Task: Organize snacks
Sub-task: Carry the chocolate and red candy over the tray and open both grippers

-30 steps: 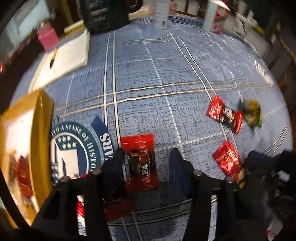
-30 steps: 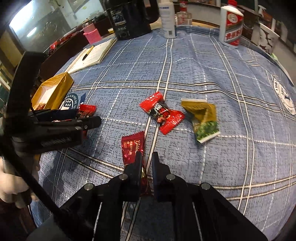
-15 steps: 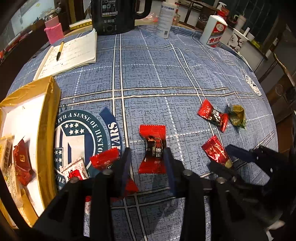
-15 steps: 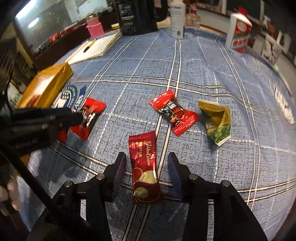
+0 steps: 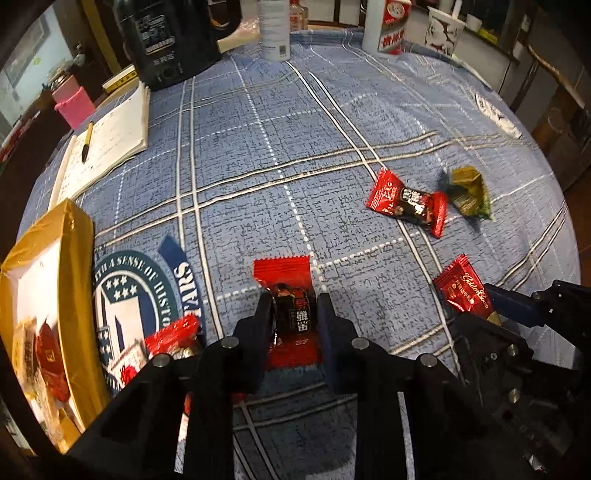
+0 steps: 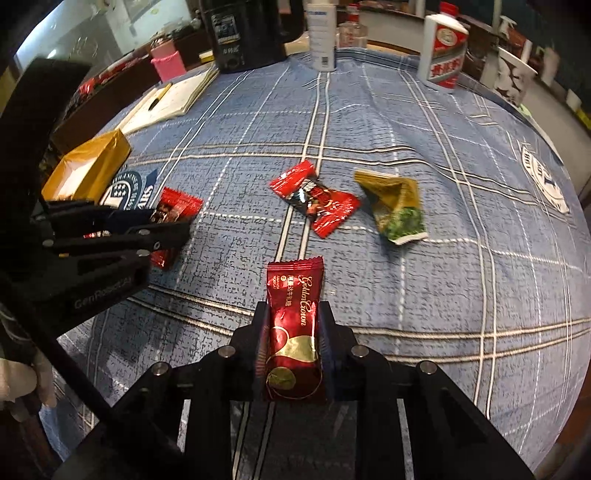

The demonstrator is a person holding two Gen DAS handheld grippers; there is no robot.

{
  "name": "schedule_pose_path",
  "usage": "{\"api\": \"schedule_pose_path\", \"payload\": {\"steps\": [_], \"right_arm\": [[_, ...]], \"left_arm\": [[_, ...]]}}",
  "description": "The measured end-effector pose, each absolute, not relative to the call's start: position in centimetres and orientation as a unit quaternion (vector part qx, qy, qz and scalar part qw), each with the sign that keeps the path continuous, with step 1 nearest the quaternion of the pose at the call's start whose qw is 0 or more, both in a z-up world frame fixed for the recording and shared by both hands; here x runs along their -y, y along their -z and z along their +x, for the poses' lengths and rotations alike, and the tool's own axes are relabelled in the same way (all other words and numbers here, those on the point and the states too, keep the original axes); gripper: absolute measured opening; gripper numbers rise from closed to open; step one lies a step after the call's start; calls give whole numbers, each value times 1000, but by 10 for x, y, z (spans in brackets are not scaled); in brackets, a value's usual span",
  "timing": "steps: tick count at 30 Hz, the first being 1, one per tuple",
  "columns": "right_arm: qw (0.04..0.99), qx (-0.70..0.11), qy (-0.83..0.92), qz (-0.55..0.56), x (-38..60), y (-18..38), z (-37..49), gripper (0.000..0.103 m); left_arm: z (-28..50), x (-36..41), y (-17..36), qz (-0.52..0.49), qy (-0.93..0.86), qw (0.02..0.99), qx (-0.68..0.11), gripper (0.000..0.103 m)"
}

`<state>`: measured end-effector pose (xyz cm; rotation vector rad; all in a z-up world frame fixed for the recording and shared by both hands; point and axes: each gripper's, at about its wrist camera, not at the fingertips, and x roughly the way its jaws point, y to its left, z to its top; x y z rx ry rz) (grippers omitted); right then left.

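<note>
My left gripper [image 5: 293, 306] is closed against both sides of a red and black snack packet [image 5: 290, 295] lying on the blue tablecloth; it also shows in the right wrist view [image 6: 173, 210]. My right gripper [image 6: 293, 314] is closed against both sides of a dark red Golden Crown packet [image 6: 293, 321], also seen in the left wrist view [image 5: 463, 290]. A gold box [image 5: 77, 266] with several snacks inside stands at the left. Another red and black packet [image 6: 314, 199] and a green-gold packet [image 6: 395, 206] lie in the middle.
Two small red and white packets [image 5: 162, 343] lie beside the gold box. At the back stand a black kettle [image 5: 170, 40], an open notebook with a pen [image 5: 107, 147], a pink cup [image 5: 74, 107], a white bottle [image 6: 321, 33] and a red-white bottle [image 6: 443, 55].
Both grippers moved forward over their packets and their jaws closed in from wide open until they touch the packets' sides.
</note>
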<state>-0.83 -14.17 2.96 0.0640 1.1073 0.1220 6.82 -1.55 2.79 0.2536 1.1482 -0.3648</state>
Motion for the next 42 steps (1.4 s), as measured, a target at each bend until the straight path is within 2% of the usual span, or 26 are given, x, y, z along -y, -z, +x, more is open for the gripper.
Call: {"api": "schedule_pose_path", "payload": {"steps": [7,8,9,10,12,16,18,19,20,21,22,29,34,42], "right_arm": [[853,-516,-66,46,139,-41,-18,24],[852,-516,-68,48,137,-42,-18,24],[851,-517,-70,51,136,-42,-18,24],[849,-521,-73,58,135,-41,-18,24],[845,-525,-78,69,134,-41,-18,25],[848,-520,-79,63,130,-46,-24,25],[850,-517,-78,60,131,-50,-27,25],[851,-516,-78,61,132,-51,-28,25],[852,-515,-76,63,134,-52,-29,25],[852,-514,-75,65,135,-53,-30,25],[852,-514,-74,67,136,-53,-31,25],[851,-515,-68,80,146,-51,-36,25],[851,-511,-81,89,146,-55,-36,25],[847,-502,-148,91,96,-73,-20,25]], "left_arm": [[53,-23,-58,37,187,832,-522,24],[51,-27,-62,20,201,834,-514,28],[53,-27,-63,18,206,834,-511,34],[54,-27,-62,20,209,833,-512,56],[59,-23,-56,21,233,823,-517,74],[66,-12,-38,50,239,812,-530,73],[70,-6,-32,58,227,807,-542,67],[71,-2,-29,69,220,806,-545,53],[72,4,-26,90,209,805,-547,35],[71,10,-23,118,197,806,-545,33],[68,13,-21,135,195,806,-542,26],[62,13,-23,119,199,810,-539,26],[47,-9,-51,79,195,828,-520,26],[15,-114,-97,-15,135,863,-487,26]]}}
